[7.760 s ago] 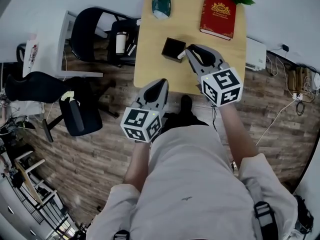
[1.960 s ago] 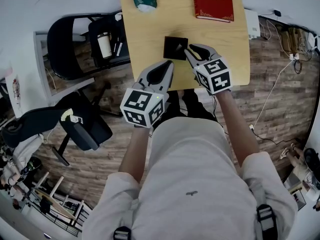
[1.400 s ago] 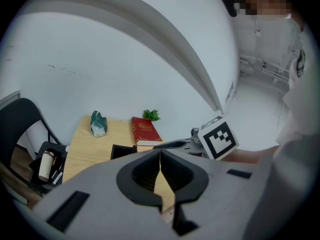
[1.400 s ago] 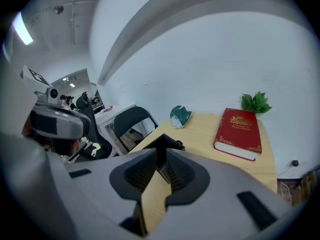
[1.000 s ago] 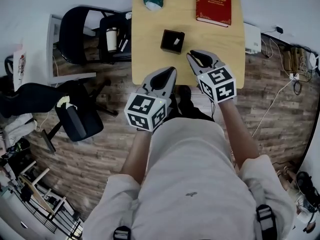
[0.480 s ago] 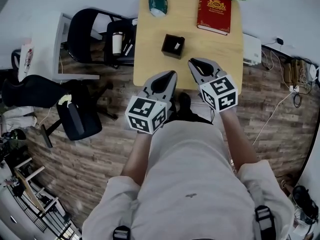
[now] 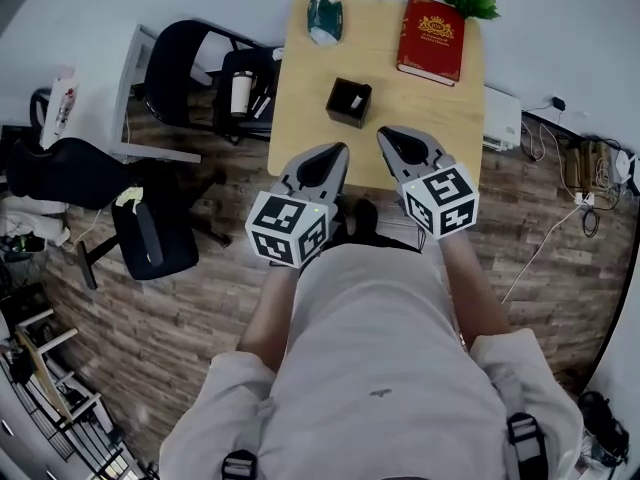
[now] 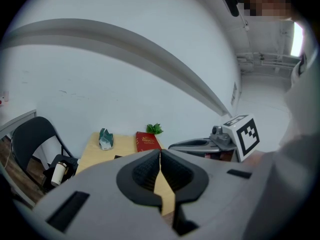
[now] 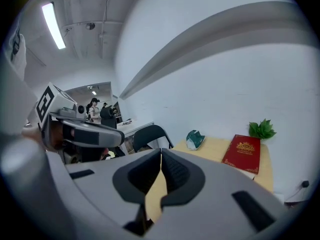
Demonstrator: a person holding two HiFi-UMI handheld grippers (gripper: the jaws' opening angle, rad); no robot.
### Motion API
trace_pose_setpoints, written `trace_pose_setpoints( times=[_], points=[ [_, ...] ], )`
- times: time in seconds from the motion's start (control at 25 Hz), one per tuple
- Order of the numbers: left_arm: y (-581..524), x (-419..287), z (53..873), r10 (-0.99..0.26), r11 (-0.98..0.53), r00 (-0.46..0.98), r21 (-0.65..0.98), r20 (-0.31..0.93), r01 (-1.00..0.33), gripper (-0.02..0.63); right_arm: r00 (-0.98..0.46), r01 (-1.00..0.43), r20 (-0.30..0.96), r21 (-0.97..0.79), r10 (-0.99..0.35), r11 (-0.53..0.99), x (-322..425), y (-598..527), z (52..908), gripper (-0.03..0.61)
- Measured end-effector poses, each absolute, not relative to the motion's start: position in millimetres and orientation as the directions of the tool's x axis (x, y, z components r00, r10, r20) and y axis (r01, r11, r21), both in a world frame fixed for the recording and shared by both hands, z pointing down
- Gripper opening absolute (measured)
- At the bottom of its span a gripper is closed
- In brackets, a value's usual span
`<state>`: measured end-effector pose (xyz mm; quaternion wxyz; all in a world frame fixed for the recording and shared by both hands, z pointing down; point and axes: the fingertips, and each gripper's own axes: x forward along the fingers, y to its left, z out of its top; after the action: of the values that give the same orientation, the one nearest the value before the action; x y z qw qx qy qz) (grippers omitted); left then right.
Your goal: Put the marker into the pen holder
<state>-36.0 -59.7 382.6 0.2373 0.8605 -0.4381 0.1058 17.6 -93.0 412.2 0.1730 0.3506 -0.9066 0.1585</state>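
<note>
Left gripper (image 7: pixel 338 150) and right gripper (image 7: pixel 382 134) press ribbed jaws together, empty; square black pen holder (image 7: pixel 349 102) sits on smooth wooden table (image 7: pixel 420 108).

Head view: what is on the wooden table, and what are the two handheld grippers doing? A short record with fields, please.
table: small, light wood
pen holder: black box, mid-table
marker: white, inside the pen holder
book: red, far right
plant: green leaves beyond the book
green packet: far left
left gripper: jaws together, empty
right gripper: jaws together, empty
</note>
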Motion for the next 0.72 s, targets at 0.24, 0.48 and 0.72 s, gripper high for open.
trace_pose_setpoints(
  times=[0.24, 0.48, 0.72],
  points=[
    [-56.3, -37.5, 374.5, -0.715, -0.509, 0.59, 0.299, 0.376, -0.807, 0.009, -0.71, -0.677, 0.396, -0.159, -0.582, 0.719, 15.8, -84.7, 400.7, 0.0],
    [-54.8, -33.6, 373.2, -0.718, -0.515, 0.588, 0.284, 0.374, -0.809, 0.009, -0.719, -0.668, 0.378, -0.149, -0.582, 0.729, 18.8, -78.8, 394.5, 0.0],
    [-57.4, -28.5, 372.6, -0.711, -0.522, 0.593, 0.28, 0.379, -0.805, 0.009, -0.724, -0.661, 0.381, -0.142, -0.575, 0.737, 22.0, -77.9, 390.3, 0.0]
  ],
)
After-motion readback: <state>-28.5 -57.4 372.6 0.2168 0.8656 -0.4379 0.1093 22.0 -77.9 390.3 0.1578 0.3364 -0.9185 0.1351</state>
